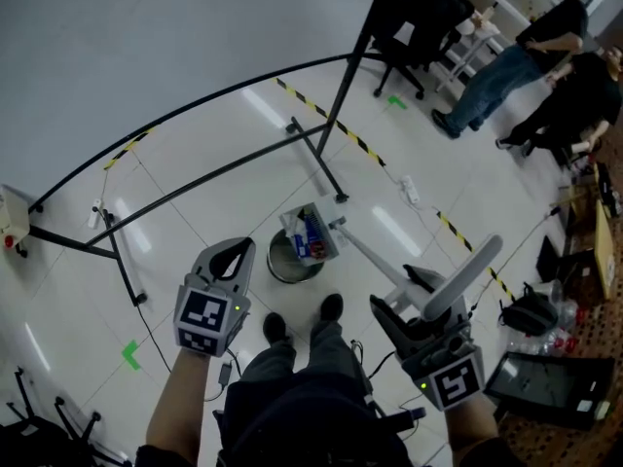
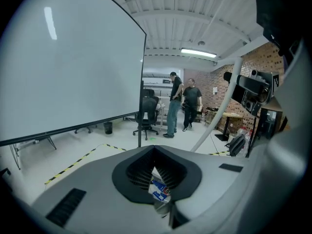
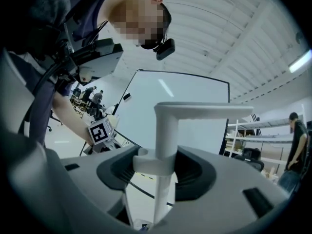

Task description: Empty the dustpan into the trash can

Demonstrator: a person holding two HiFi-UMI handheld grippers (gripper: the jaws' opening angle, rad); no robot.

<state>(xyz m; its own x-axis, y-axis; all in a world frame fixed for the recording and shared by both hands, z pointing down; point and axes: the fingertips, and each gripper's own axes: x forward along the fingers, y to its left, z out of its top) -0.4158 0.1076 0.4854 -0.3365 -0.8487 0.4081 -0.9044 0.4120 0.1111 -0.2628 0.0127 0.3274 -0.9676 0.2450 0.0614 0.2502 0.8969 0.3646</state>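
A white dustpan [image 1: 313,232] carrying blue and white litter [image 1: 311,233] hangs tilted over the round metal trash can [image 1: 280,261], just ahead of the person's shoes. Its long white handle [image 1: 458,278] runs back to my right gripper [image 1: 433,305], which is shut on it; in the right gripper view the handle [image 3: 165,145] stands upright between the jaws of the right gripper [image 3: 163,165]. My left gripper [image 1: 232,259] hovers left of the can, jaws together and empty. Through the left gripper [image 2: 156,179] I see the litter [image 2: 159,188].
A black whiteboard stand [image 1: 321,154] and yellow-black floor tape [image 1: 360,144] lie beyond the can. People [image 1: 545,56] and an office chair [image 1: 414,22] are at the far right. Bags and a tray [image 1: 540,382] sit on the right, and cables [image 1: 146,319] run along the floor on the left.
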